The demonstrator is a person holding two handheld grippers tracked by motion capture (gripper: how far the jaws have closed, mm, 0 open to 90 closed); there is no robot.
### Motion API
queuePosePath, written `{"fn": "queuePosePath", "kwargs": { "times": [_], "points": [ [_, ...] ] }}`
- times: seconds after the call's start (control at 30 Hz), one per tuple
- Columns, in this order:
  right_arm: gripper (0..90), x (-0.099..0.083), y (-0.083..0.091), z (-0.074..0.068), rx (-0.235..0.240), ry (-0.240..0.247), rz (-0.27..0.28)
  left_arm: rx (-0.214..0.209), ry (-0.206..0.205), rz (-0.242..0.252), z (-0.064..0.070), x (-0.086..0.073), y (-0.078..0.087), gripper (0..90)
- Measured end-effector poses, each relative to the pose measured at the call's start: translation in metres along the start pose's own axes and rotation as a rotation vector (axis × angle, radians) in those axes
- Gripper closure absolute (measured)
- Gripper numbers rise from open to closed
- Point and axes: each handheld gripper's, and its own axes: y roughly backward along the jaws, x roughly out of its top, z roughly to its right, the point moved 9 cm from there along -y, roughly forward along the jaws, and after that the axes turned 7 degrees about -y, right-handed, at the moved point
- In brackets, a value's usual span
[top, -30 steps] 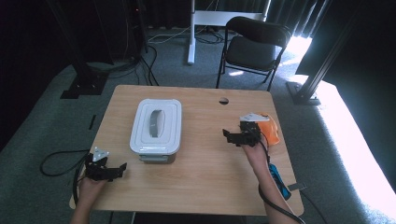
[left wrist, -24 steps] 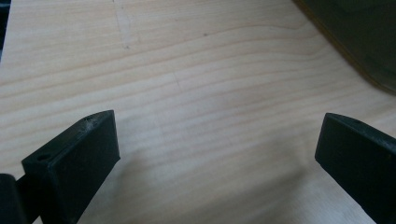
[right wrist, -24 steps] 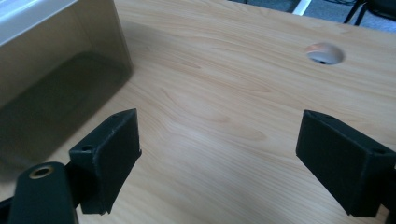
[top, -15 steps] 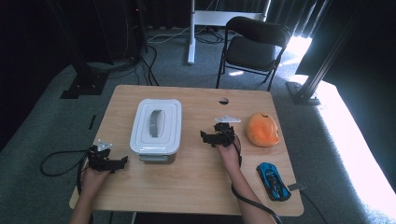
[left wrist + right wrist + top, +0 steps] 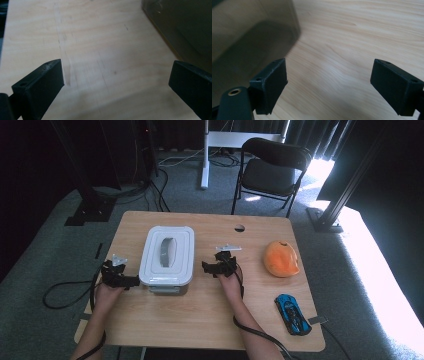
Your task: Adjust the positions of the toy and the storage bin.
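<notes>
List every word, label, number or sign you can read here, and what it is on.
None can be read.
The white box shows no print on its lid.
The blue toy car and the orange thing are too small to show any lettering.
The table is bare wood, with no writing.

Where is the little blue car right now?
In the high view, the blue toy car lies on the table near its front right corner, just below the orange thing and right of the person's right forearm.

The left gripper [image 5: 131, 281] and right gripper [image 5: 206, 266] sit low with forearms stretched forward, jaws spread wide and empty.
</notes>
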Motion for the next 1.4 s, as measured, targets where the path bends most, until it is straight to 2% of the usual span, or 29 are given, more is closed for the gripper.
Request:
{"fn": "queuePosePath", "kwargs": {
  "times": [0.07, 0.13, 0.17, 0.33, 0.47, 0.53, 0.67, 0.77, 0.9, 1.03, 1.17, 1.4],
  "points": [
    [13.4, 0.003, -0.004, -0.004, -0.007, 0.001, 0.004, -0.013, 0.009, 0.010, 0.000, 0.010, -0.003, 0.2],
    [13.3, 0.004, -0.007, -0.009, 0.001, 0.010, -0.002, -0.007, 0.005, 0.023, 0.000, 0.018, -0.005, 0.2],
    [13.4, 0.005, -0.011, -0.011, -0.012, 0.021, -0.004, -0.014, 0.002, 0.021, 0.000, 0.021, -0.006, 0.2],
    [13.4, 0.010, -0.019, -0.024, 0.013, 0.053, -0.022, -0.031, -0.034, 0.023, 0.007, 0.031, -0.007, 0.1],
    [14.8, 0.015, -0.020, -0.027, 0.018, 0.076, -0.016, -0.046, -0.039, 0.024, 0.012, 0.031, -0.006, 0.2],
    [15.8, 0.016, -0.020, -0.027, 0.042, 0.081, -0.019, -0.029, -0.045, 0.021, 0.014, 0.031, -0.005, 0.2],
    [18.5, 0.015, -0.019, -0.028, 0.056, 0.109, -0.027, -0.014, -0.045, 0.025, 0.019, 0.032, -0.002, 0.2],
    [21.4, 0.014, -0.017, -0.026, 0.054, 0.119, -0.030, -0.010, -0.053, 0.036, 0.025, 0.034, 0.002, 0.2],
    [24.2, 0.014, -0.013, -0.024, 0.052, 0.140, -0.020, -0.011, -0.077, 0.026, 0.033, 0.036, 0.005, 0.2],
    [25.6, 0.012, -0.009, -0.024, 0.063, 0.150, -0.019, -0.014, -0.068, 0.035, 0.040, 0.034, 0.008, 0.2],
    [26.5, 0.009, -0.002, -0.023, 0.083, 0.153, -0.045, -0.019, -0.064, 0.035, 0.047, 0.032, 0.010, 0.2],
    [27.7, 0.005, 0.009, -0.021, 0.100, 0.161, -0.047, -0.023, -0.084, 0.034, 0.061, 0.031, 0.015, 0.2]
  ]
}}
